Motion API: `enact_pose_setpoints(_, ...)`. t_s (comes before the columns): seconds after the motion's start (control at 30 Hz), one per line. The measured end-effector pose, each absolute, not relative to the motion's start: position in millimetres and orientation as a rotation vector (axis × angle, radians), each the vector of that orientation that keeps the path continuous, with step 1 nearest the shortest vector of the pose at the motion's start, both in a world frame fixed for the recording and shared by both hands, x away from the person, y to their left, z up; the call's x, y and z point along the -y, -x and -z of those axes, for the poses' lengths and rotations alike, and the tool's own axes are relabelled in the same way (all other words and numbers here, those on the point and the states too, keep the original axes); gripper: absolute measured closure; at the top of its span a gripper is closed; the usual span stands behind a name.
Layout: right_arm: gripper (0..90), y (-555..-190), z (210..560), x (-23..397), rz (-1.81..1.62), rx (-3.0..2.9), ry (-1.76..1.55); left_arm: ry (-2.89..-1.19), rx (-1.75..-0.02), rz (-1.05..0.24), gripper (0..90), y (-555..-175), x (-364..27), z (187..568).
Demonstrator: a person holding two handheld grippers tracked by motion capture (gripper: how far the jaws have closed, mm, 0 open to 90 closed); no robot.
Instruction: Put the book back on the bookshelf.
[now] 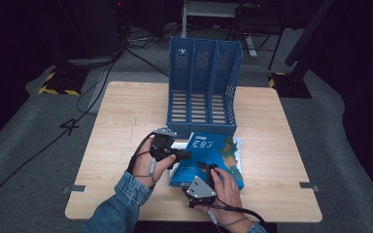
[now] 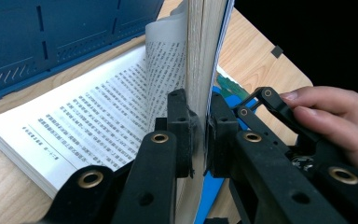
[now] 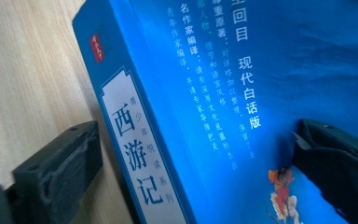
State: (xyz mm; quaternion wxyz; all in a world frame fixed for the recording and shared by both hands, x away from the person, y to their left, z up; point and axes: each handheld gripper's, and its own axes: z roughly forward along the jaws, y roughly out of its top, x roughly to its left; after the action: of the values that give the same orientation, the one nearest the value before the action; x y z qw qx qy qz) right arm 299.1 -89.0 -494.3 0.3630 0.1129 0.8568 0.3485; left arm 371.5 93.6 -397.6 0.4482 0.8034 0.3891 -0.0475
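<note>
My left gripper [image 2: 198,135] has its jaws pinched tight on a block of pages together with the front cover of the blue book [image 1: 209,158], holding that part upright so the book stays half open; the pages that remain lie flat on the table [image 1: 126,111], print upward. I judge this grip is there to control the cover while the other hand takes over.

My right gripper [image 3: 191,163] stands wide open, one jaw on the table side of the spine, the other over the blue cover; neither pad presses on anything, so it holds nothing. The spine sits between the jaws, which looks like a straddle ready to close on the book's back edge.

In the high view, the left gripper [image 1: 167,148] is at the book's left edge and the right gripper [image 1: 206,177] at its near edge, close together, so the hands have little slack between them.

The book lies just in front of the blue file rack [image 1: 204,87], its far edge near the rack's low front lip. The rack's three slots are empty and open at the front. To the right and left of the book there is bare tabletop, with more room rightward for swinging it upright; the near table edge is close behind my wrists.
</note>
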Motion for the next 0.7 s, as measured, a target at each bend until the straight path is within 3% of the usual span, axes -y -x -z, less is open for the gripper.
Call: enact_pose_setpoints(0.7,0.0,-309,509,85,-0.833,-2.138,-0.269,-1.973,-1.002,0.077,81.1,-370,-93,412)
